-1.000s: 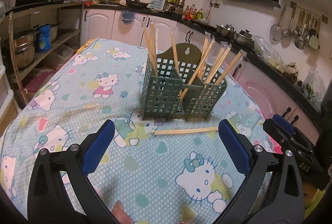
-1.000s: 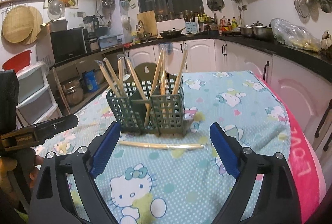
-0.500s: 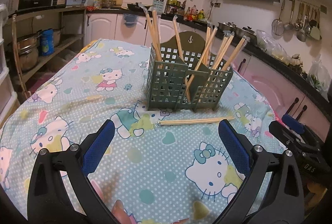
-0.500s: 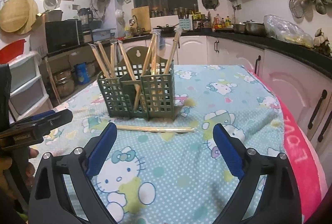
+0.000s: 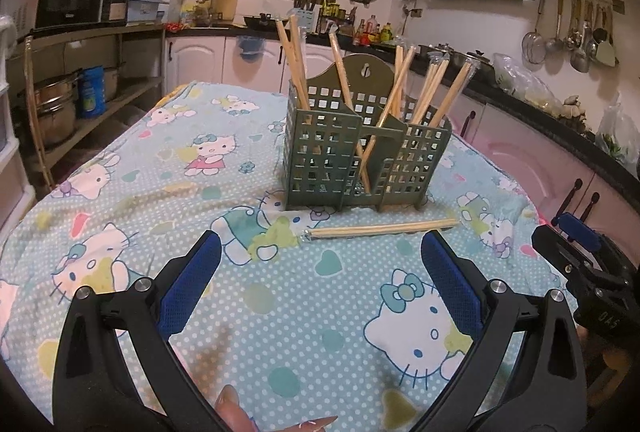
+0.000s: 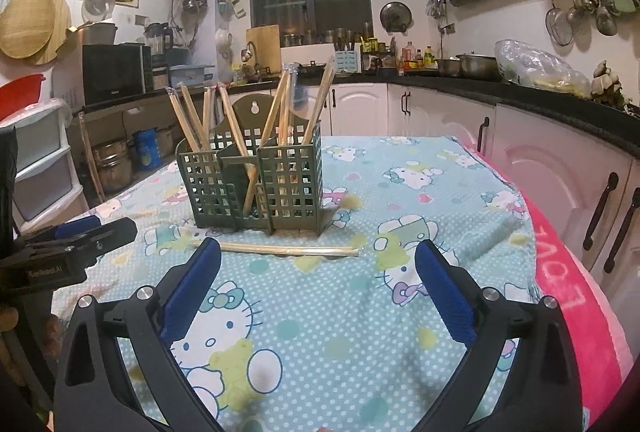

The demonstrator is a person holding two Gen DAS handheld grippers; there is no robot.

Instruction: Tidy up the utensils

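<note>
**Nearly done: one pair left on the cloth**

Plainly, the loose chopsticks lie flat on the cloth, just in front of the caddy and apart from it. Both the left gripper and the right gripper hover spread wide, holding nothing.

Risks, as I judge them: thin sticks flat on soft fabric may roll or split apart under a pinch, the fingers may snag the cloth, and a careless reach could tip the light caddy.

Count: one caddy with three compartments, roughly nine wrapped pairs standing in it, one bundle lying loose, two grippers.
</note>
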